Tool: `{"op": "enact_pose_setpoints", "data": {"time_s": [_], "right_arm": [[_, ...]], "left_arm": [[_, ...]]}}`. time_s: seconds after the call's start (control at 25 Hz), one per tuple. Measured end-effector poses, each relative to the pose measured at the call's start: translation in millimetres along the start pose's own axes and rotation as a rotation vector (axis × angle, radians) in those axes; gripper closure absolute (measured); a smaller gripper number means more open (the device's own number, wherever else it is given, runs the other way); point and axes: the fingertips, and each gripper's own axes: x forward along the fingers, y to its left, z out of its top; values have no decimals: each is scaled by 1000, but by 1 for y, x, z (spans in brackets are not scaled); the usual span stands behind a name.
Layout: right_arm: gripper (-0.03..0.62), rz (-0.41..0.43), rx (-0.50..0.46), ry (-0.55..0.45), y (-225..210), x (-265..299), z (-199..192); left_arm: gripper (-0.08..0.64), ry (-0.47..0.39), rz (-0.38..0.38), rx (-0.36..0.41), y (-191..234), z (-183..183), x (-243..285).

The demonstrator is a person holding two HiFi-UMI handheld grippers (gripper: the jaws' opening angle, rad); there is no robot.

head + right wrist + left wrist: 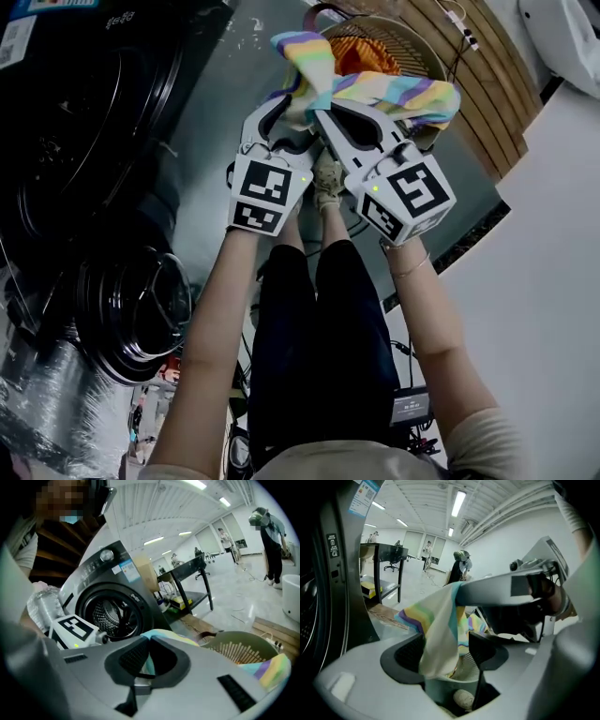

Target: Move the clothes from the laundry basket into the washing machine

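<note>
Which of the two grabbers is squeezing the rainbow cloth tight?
The right gripper: its jaws are pressed together on the striped cloth. The left gripper has its jaws apart, with the cloth only hanging between them.

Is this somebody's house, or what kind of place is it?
Probably not a house: it looks like a big workroom or test hall. Strip lights run along a high white ceiling, black desks and office chairs stand about, and the washing machine sits out on the open floor.
</note>
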Motion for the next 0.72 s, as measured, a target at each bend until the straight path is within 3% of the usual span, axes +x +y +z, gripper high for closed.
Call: {"op": "enact_pose_setpoints", "data": {"time_s": [0.12, 0.16, 0.2, 0.24, 0.4, 0.48, 0.72], "right_arm": [[578, 54, 20, -47, 27, -9, 16], [577, 55, 21, -54, 31, -11, 17], [577, 46, 21, -58, 32, -14, 16], [577, 29, 17, -60, 31, -15, 12], [572, -36, 26, -35, 12, -23, -18], [488, -79, 43, 9, -7, -31, -38], [382, -328, 22, 153, -90, -69, -88]], "left_arm": [[287, -68, 34, -22, 2, 16, -8], [335, -77, 61, -11, 5, 19, -10], [459, -74, 88, 10, 7, 19, -12], [519, -63, 107, 34, 9, 17, -14], [532, -27, 123, 19, 12, 4, -16], [532, -19, 136, -2, 17, 0, -20], [531, -8, 169, -40, 31, -7, -32]]}}
